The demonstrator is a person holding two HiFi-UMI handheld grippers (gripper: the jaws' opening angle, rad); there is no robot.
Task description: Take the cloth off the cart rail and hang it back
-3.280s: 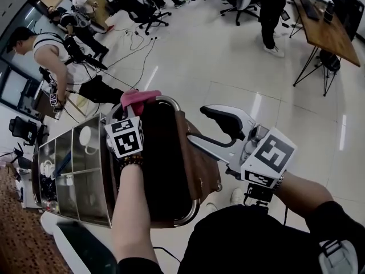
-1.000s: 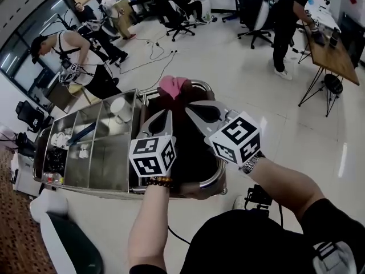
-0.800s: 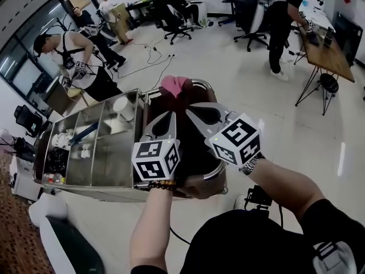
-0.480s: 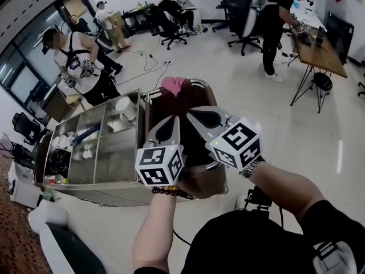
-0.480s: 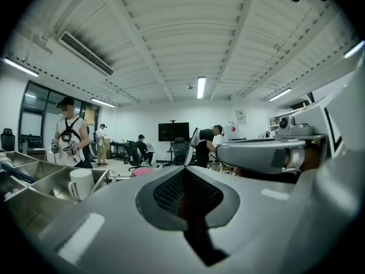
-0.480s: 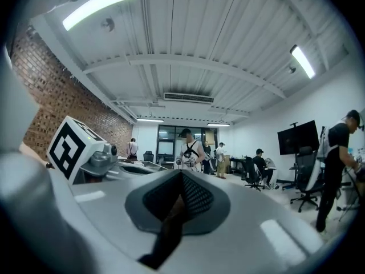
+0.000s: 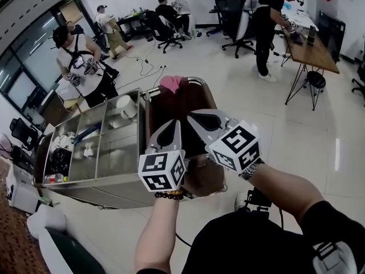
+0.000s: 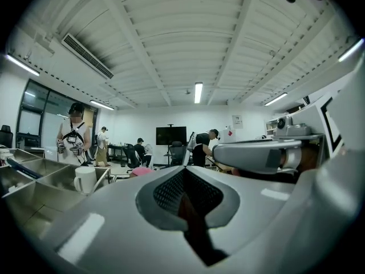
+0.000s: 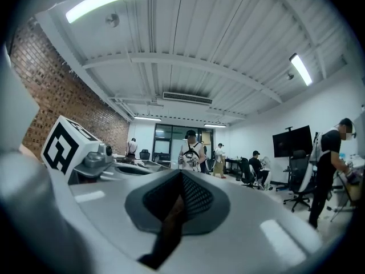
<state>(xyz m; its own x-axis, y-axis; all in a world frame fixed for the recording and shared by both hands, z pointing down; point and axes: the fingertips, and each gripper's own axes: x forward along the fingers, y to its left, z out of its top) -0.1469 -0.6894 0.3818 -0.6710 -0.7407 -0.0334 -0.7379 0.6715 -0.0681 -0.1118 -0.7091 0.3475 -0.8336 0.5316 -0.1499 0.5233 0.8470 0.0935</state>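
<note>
I'm seeing the steel cart (image 7: 114,178) sitting left. I'm holding the left gripper (image 7: 174,123) over it, fingers pressed together, pinching nothing. The pink cloth (image 7: 173,83) is hanging on the far rail (image 7: 199,82). The right gripper (image 7: 191,118) is hovering just beside, fingers pressed together, empty.

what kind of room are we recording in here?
Probably an open-plan office or lab workspace: swivel chairs and a wooden desk, a wall screen, and loose cables on the floor. A steel cart with a pink cloth on its rail stands in the middle.
</note>
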